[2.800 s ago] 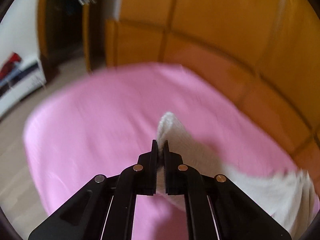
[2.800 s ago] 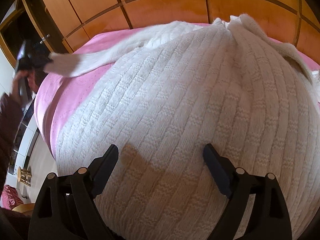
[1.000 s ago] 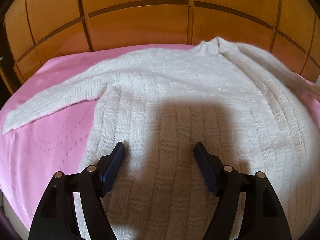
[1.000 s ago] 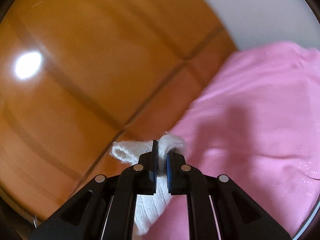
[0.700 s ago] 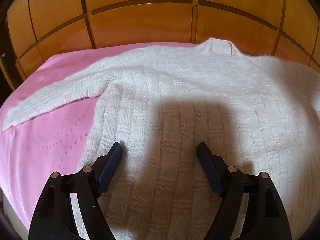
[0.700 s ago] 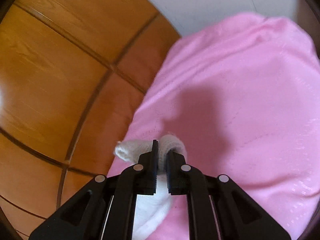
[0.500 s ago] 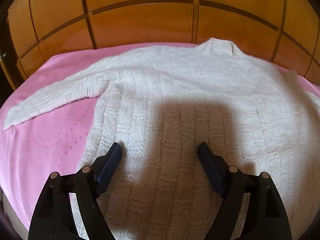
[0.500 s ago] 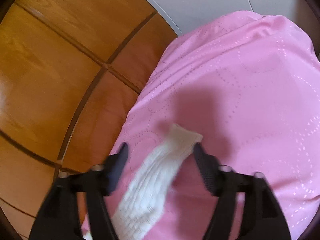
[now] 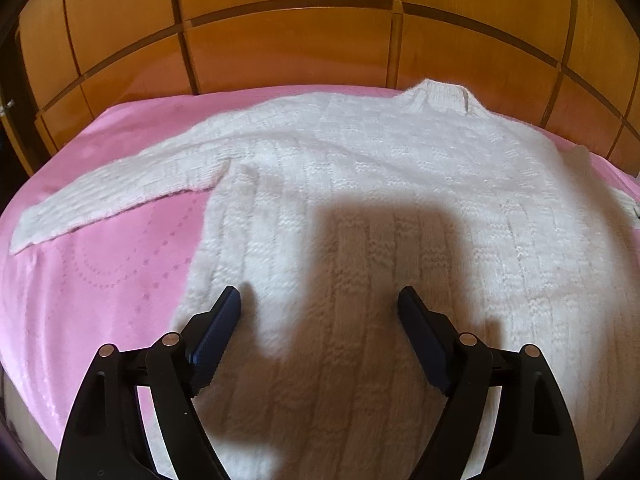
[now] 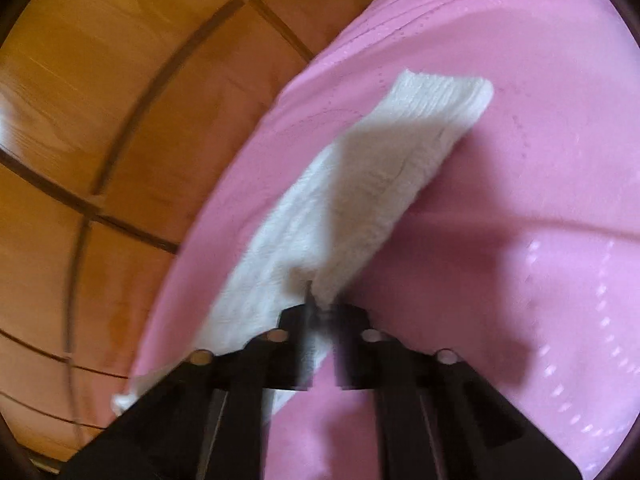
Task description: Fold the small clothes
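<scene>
both tongs hang over a pink bedspread (image 9: 104, 288), tilted down at it. left gripper (image 9: 320, 308) has its jaws spread wide with nothing pinched, its blue pads (image 9: 420, 340) hovering just above the lower body of a white knit sweater (image 9: 380, 184); a dark shadow of the tool falls on the wool right between the fingers. beyond the tips the sweater lies flat and face up, its hem nearest the tongs, its body running away to the ribbed collar (image 9: 444, 94) at the far end. one sleeve (image 9: 120, 196) stretches out to the left of the tongs across bare pink cloth with a dotted circle pattern, and the far right edge of the sweater runs off toward the frame's rim. behind the collar stand wooden panels (image 9: 280, 36). right gripper (image 10: 320, 308) is blurred; its jaws have just been closing and now stand drawn together at the tips, right at the near part of the other sleeve (image 10: 360, 184), and whether any wool is caught between them cannot be told through the blur. that sleeve runs ahead of the tongs and up to the right, ending in a ribbed cuff (image 10: 444, 96) lying flat on the pink spread, with the wooden panels to the left. no brand, label or writing can be read anywhere.
</scene>
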Motion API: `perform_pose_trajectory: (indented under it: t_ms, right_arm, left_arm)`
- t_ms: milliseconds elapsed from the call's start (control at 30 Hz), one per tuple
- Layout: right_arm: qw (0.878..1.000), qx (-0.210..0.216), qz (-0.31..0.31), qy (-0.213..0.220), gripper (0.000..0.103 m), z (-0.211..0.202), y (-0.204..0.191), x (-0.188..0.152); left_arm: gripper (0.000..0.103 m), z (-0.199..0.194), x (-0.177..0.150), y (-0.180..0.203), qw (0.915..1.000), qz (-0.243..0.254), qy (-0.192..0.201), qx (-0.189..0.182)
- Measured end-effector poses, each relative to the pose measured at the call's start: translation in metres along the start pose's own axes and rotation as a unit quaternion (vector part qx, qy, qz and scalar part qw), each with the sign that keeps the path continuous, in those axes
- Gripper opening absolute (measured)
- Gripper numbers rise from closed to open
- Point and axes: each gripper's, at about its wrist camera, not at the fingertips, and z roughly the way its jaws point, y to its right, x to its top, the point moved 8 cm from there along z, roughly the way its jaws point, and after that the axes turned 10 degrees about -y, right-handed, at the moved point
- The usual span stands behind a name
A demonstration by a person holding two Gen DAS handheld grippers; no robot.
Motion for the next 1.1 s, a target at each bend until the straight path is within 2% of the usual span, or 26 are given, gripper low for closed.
perform_pose_trajectory:
  t_ms: [100,133,200,267,333,400,433,533,600,700,767,833,900,933,967,1000,1033,1100]
  right_arm:
    - [0.995,-0.078,-0.018,0.055,0.005,-0.024,0.017,0.013]
    - [0.993,-0.106,-0.004,0.055,0.005,-0.026,0.033,0.015]
    - [0.995,-0.095,0.004,0.040,0.005,-0.023,0.045,0.013]
    - [0.995,-0.082,-0.015,0.048,0.016,-0.031,0.039,0.005]
    - [0.998,-0.050,-0.008,0.043,0.043,-0.040,0.035,-0.005]
    - [0.998,-0.032,-0.030,0.034,0.048,-0.048,0.024,-0.021]
    - [0.998,-0.018,-0.056,0.015,0.052,-0.051,0.013,-0.038]
    - [0.991,0.037,-0.117,-0.049,0.054,-0.059,-0.015,-0.098]
    - [0.980,0.076,-0.155,-0.098,0.056,-0.063,-0.031,-0.146]
    - [0.953,0.132,-0.206,-0.178,0.057,-0.074,-0.050,-0.234]
    - [0.936,0.164,-0.219,-0.220,0.057,-0.084,-0.053,-0.285]
    - [0.925,0.170,-0.230,-0.251,0.057,-0.089,-0.050,-0.322]
    - [0.919,0.165,-0.241,-0.266,0.055,-0.093,-0.043,-0.353]
    - [0.915,0.163,-0.250,-0.272,0.051,-0.094,-0.041,-0.367]
    - [0.915,0.160,-0.257,-0.268,0.047,-0.096,-0.040,-0.374]
    - [0.913,0.155,-0.266,-0.269,0.029,-0.098,-0.040,-0.382]
    - [0.909,0.149,-0.273,-0.276,0.010,-0.100,-0.040,-0.388]
    - [0.910,0.117,-0.296,-0.267,0.009,-0.096,-0.048,-0.381]
  left_arm:
    - [0.080,-0.015,-0.005,-0.011,1.0000,0.002,0.004,-0.002]
    - [0.080,-0.022,-0.007,-0.019,1.0000,0.000,0.010,0.002]
    - [0.080,-0.029,-0.010,-0.033,0.9999,-0.009,0.010,0.001]
    - [0.080,-0.035,-0.016,-0.052,0.9996,-0.028,0.005,0.005]
    - [0.080,-0.042,-0.023,-0.072,0.9990,-0.044,0.003,0.008]
    - [0.080,-0.048,-0.030,-0.090,0.9982,-0.059,0.002,0.013]
    - [0.080,-0.051,-0.036,-0.101,0.9976,-0.069,-0.002,0.007]
    - [0.080,-0.055,-0.056,-0.119,0.9957,-0.088,-0.016,-0.023]
    - [0.080,-0.055,-0.069,-0.124,0.9935,-0.096,-0.029,-0.054]
    - [0.075,-0.057,-0.089,-0.120,0.9883,-0.096,-0.045,-0.110]
    - [0.067,-0.055,-0.103,-0.116,0.9844,-0.093,-0.060,-0.137]
    - [0.043,-0.051,-0.115,-0.110,0.9795,-0.091,-0.078,-0.163]
    - [0.033,-0.051,-0.124,-0.103,0.9778,-0.084,-0.081,-0.174]
    - [0.025,-0.053,-0.127,-0.099,0.9767,-0.077,-0.082,-0.183]
    - [0.020,-0.054,-0.128,-0.094,0.9745,-0.072,-0.086,-0.194]
    - [0.010,-0.055,-0.129,-0.090,0.9731,-0.068,-0.088,-0.202]
    - [0.006,-0.057,-0.129,-0.087,0.9736,-0.057,-0.088,-0.202]
    - [0.004,-0.065,-0.123,-0.084,0.9752,-0.047,-0.078,-0.202]
